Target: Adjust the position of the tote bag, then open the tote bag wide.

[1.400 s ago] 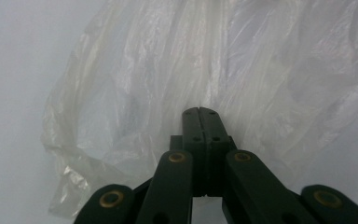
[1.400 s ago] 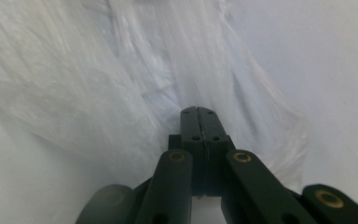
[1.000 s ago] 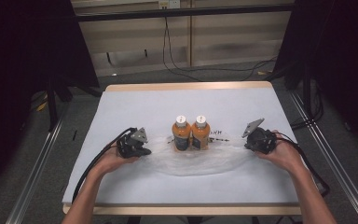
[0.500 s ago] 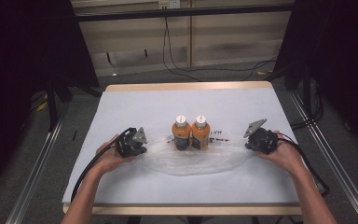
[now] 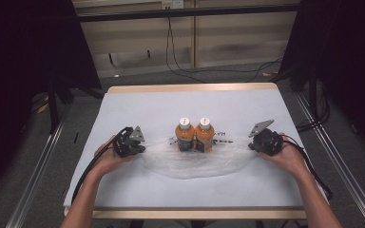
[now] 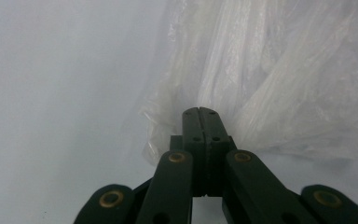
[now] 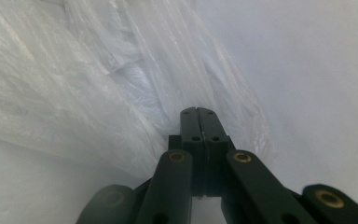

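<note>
Right now the bag (image 5: 197, 161), a clear plastic one, lies flat and stretched across the near middle of the table (image 5: 138, 102), between my two hands. Its film is crinkled and pulled into long folds that run toward each end.

I hold its left end in my left gripper (image 5: 140, 149). In the left gripper view the jaws are pressed together with the gathered plastic (image 6: 279, 79) bunched right at their tips (image 6: 199, 111), so they are clamped on the bag.

I hold its right end in my right gripper (image 5: 253, 145). In the right gripper view the jaws are likewise closed tight (image 7: 198, 110), with the film (image 7: 88, 79) fanning away from them, clamped on the bag too.

Two orange bottles (image 5: 195, 135) with white caps stand upright, touching side by side, at the far edge of the bag, about midway between the grippers. Whether they stand on the plastic or just behind it I cannot tell.

My forearms come in from the near edge, and a cable trails back from each gripper.
</note>
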Available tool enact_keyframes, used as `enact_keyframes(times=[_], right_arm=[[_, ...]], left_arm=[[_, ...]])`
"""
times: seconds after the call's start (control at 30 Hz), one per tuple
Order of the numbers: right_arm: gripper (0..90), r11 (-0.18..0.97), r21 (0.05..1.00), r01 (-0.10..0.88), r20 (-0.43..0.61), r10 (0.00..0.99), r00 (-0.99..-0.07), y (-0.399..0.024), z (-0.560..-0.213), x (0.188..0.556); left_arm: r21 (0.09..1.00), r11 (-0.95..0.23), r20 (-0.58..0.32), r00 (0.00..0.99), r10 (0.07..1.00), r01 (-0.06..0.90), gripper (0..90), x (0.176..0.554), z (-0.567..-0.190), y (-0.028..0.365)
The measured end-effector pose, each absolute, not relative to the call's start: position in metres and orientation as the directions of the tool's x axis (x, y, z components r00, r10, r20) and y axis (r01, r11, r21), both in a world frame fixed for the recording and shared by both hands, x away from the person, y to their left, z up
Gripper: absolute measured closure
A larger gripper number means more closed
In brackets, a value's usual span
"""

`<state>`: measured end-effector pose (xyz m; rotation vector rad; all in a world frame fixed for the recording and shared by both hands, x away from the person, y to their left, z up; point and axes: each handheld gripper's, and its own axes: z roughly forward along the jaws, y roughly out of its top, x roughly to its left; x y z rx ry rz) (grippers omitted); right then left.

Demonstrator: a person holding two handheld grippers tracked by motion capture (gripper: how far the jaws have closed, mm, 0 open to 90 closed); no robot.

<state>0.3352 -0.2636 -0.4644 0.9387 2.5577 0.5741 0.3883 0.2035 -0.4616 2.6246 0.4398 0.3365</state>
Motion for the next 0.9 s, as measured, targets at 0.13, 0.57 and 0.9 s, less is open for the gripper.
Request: enact_keyframes(times=[0.13, 0.57, 0.9], right_arm=[[90.0, 0.698, 0.488, 0.524, -0.183, 0.670, -0.720, -0.264, -0.463, 0.335], [86.1, 0.616, 0.591, 0.521, -0.108, 0.701, -0.705, -0.269, -0.453, 0.332], [84.3, 0.500, 0.716, 0.488, -0.019, 0.712, -0.702, -0.275, -0.439, 0.328]], left_arm=[[0.482, -0.831, 0.143, 0.911, 0.386, 0.277, 90.0, 0.390, -0.462, 0.206], [0.598, -0.732, 0.033, 0.903, 0.429, 0.326, 87.7, 0.389, -0.455, 0.209], [0.701, -0.635, -0.015, 0.896, 0.443, 0.326, 86.1, 0.385, -0.442, 0.211]])
